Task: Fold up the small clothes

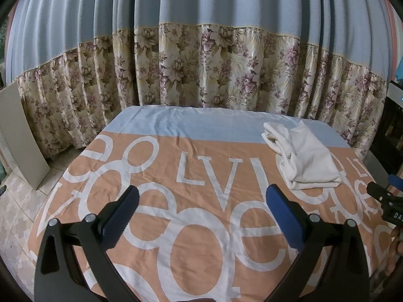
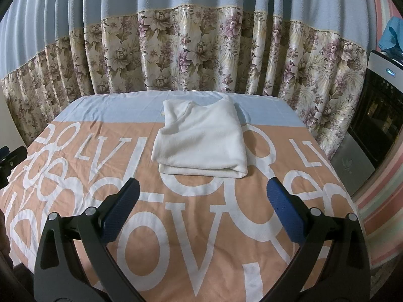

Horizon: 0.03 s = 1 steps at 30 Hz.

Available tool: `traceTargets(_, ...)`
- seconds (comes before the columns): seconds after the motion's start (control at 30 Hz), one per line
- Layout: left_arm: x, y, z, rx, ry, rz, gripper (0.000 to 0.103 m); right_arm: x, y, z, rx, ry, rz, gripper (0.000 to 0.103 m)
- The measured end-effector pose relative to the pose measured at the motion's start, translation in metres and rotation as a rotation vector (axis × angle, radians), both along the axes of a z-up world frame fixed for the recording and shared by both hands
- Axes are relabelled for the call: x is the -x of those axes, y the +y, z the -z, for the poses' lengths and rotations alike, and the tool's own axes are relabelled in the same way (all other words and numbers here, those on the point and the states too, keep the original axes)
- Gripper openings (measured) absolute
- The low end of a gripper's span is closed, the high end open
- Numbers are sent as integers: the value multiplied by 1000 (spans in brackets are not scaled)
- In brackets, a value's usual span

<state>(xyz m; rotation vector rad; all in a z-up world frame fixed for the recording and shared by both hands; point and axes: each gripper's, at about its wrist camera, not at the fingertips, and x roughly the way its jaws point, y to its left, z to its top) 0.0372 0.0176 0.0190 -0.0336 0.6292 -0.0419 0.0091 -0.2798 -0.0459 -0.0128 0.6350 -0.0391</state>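
Observation:
A white garment (image 2: 201, 141) lies folded into a compact rectangle on the far part of the table; in the left wrist view the same white garment (image 1: 304, 156) sits at the far right. My right gripper (image 2: 202, 196) hovers open just short of its near edge, with nothing between the blue pads. My left gripper (image 1: 201, 203) is open too, over the bare middle of the cloth, well left of the garment. The right gripper's black tip (image 1: 382, 196) shows at the left view's right edge, and the left gripper's tip (image 2: 10, 158) at the right view's left edge.
The table wears an orange and light-blue cloth (image 1: 201, 166) with big white letters. A blue and floral curtain (image 2: 201, 50) hangs close behind. A black appliance (image 2: 380, 115) stands at the right, a grey board (image 1: 20, 136) leans at the left over a tiled floor.

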Motion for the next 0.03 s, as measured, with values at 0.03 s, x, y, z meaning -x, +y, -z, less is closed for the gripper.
traceTargets(0.03, 0, -1, 0, -2, 0, 2, 101, 0, 0, 0, 0, 0, 0, 100)
